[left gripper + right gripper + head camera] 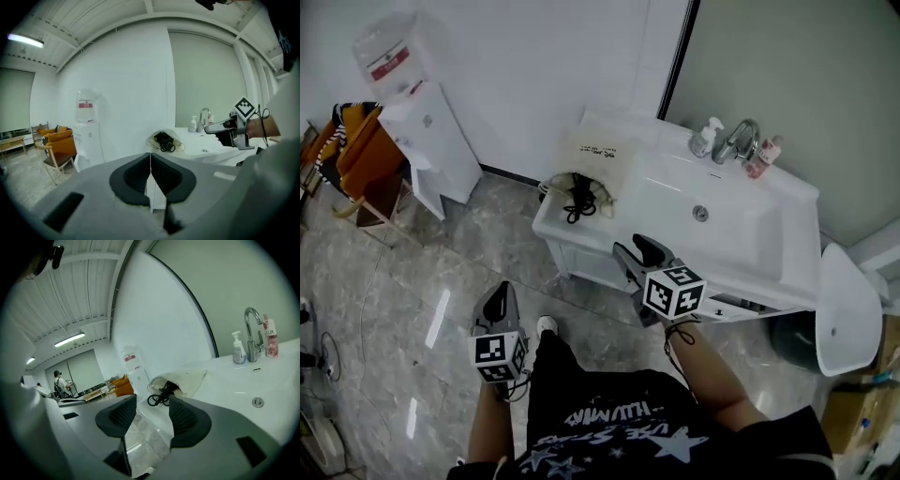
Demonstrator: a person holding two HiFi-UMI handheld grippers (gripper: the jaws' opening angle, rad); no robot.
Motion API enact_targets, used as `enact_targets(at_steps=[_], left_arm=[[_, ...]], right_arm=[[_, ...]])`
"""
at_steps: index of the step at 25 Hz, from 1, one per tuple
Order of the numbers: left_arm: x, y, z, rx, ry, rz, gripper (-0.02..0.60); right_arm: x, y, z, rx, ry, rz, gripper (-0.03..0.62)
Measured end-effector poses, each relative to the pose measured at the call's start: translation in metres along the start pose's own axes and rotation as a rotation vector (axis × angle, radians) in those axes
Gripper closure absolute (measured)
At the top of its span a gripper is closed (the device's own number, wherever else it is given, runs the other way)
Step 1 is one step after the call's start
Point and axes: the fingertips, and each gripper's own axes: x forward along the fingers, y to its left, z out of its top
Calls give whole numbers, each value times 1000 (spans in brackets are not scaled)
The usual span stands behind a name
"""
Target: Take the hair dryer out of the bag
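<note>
My left tool is pinched fully together with nothing in it, low and left of centre in the head view, over the floor. My right tool stands moderately wide and empty, at the centre, near the front edge of the white bench. The cream bag lies at the bench's left end, apart from both tools. The black hair dryer and its cord show at the bag's open mouth.
</note>
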Motion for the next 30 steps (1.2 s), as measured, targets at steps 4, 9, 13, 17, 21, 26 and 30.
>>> enact_targets(at_steps=[4, 9, 13, 17, 21, 26, 30], left_arm=[[60, 29, 24, 63, 9, -127, 560], [125, 48, 49, 158, -14, -269, 558], [165, 57, 61, 221, -26, -375, 558], [195, 58, 63, 256, -25, -477, 557], [220, 50, 59, 322, -6, -576, 550], [248, 32, 51, 371, 17, -638, 431], [266, 16, 41, 376, 55, -659, 417]], right_arm=[[42, 2, 14, 31, -7, -93, 388], [96, -4, 24, 98, 23, -183, 390], [139, -12, 25, 135, 76, -254, 388], [172, -20, 27, 171, 111, -335, 388], [196, -25, 22, 179, 163, -400, 381], [214, -39, 15, 182, 237, -448, 376], [221, -51, 11, 186, 279, -455, 375]])
